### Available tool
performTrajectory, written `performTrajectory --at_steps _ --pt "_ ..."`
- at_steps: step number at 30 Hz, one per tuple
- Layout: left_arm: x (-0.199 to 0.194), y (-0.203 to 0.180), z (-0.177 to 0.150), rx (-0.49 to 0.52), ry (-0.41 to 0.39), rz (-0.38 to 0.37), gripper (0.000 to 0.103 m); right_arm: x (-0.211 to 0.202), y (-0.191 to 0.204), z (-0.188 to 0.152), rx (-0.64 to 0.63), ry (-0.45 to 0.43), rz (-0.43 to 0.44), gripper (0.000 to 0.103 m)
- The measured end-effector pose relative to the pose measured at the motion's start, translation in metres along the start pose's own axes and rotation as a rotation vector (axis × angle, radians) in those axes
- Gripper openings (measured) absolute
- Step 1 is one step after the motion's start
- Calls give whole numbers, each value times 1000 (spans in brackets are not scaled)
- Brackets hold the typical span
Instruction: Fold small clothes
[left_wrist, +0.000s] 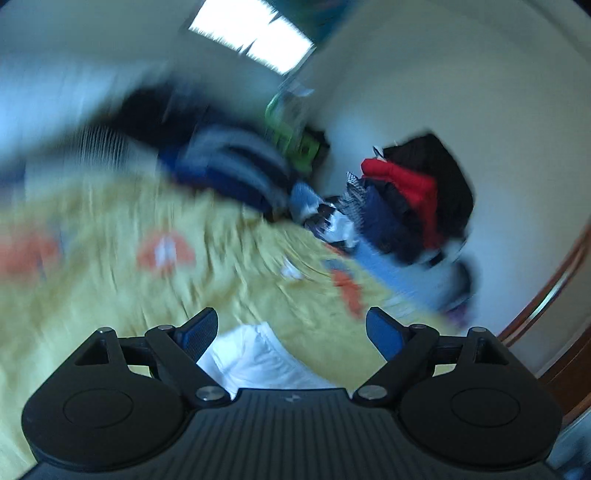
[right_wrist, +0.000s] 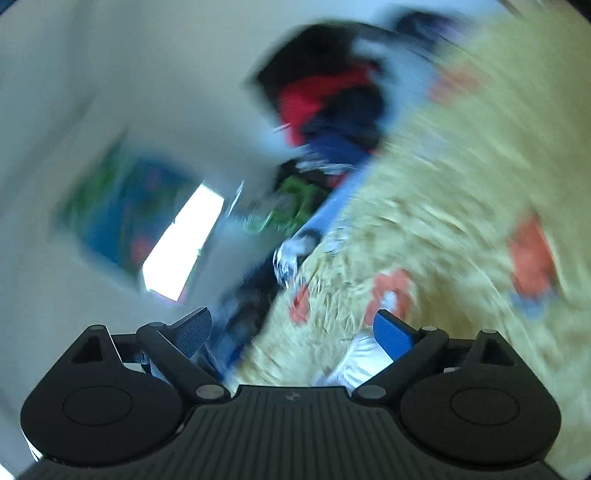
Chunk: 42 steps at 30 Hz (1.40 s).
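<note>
Both views are motion-blurred. A white garment (left_wrist: 255, 360) lies on a yellow patterned bedspread (left_wrist: 110, 295), just below my left gripper (left_wrist: 291, 330), whose blue-padded jaws stand wide apart with nothing between them. In the right wrist view the same white garment (right_wrist: 356, 360) shows under the right finger of my right gripper (right_wrist: 293, 330), which is also open and holds nothing. The picture is rolled, so the bedspread (right_wrist: 443, 221) fills its right side.
A heap of clothes, red (left_wrist: 406, 184), dark blue and black, sits against the white wall at the bed's far edge. More folded blue and grey pieces (left_wrist: 236, 166) lie further left. A green object (left_wrist: 295, 144) stands behind them. A wooden frame (left_wrist: 554, 295) curves at the right.
</note>
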<state>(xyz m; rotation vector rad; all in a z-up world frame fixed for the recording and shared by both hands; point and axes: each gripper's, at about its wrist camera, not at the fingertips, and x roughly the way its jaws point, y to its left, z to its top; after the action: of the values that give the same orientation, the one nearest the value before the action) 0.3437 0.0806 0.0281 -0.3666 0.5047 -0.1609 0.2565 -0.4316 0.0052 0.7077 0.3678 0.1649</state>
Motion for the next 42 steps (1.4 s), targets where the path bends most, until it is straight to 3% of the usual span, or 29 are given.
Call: performTrajectory --at_steps 3,6,8,10,13,16,20,32,34,35,36,38,39,42 --pt "21 -69 -41 285 -15 82 88 44 58 -29 -327 98 -35 91" --pt "59 -112 -70 432 24 68 89 96 78 -53 -415 217 -31 90" --pt "92 -129 -86 544 50 186 88 134 82 -68 -483 279 -87 89" --pt "123 -131 -97 593 131 237 89 153 78 -80 -520 324 -191 91" --pt "146 -124 -101 562 196 228 90 158 61 -86 -456 344 -198 100" --pt "156 -116 -106 536 214 228 93 171 52 -93 -455 348 -188 101" --pt "159 -111 -115 523 199 230 93 183 51 -105 -515 344 -207 101" --pt "166 -97 -117 436 177 179 94 181 44 -108 -530 337 -198 99" --pt "159 -95 -111 425 160 167 94 172 45 -100 -499 318 -201 98" --pt "150 -96 -106 436 132 168 94 163 48 -94 -478 295 -214 91" --pt "137 -98 -100 448 84 178 94 150 53 -85 -448 260 -222 91" --pt "101 -97 -85 434 -23 167 94 116 65 -70 -412 166 -177 95" --pt "84 -95 -79 426 -45 146 96 101 71 -66 -415 138 -150 102" --pt "60 -84 -81 453 -4 133 99 73 85 -69 -522 142 -132 103"
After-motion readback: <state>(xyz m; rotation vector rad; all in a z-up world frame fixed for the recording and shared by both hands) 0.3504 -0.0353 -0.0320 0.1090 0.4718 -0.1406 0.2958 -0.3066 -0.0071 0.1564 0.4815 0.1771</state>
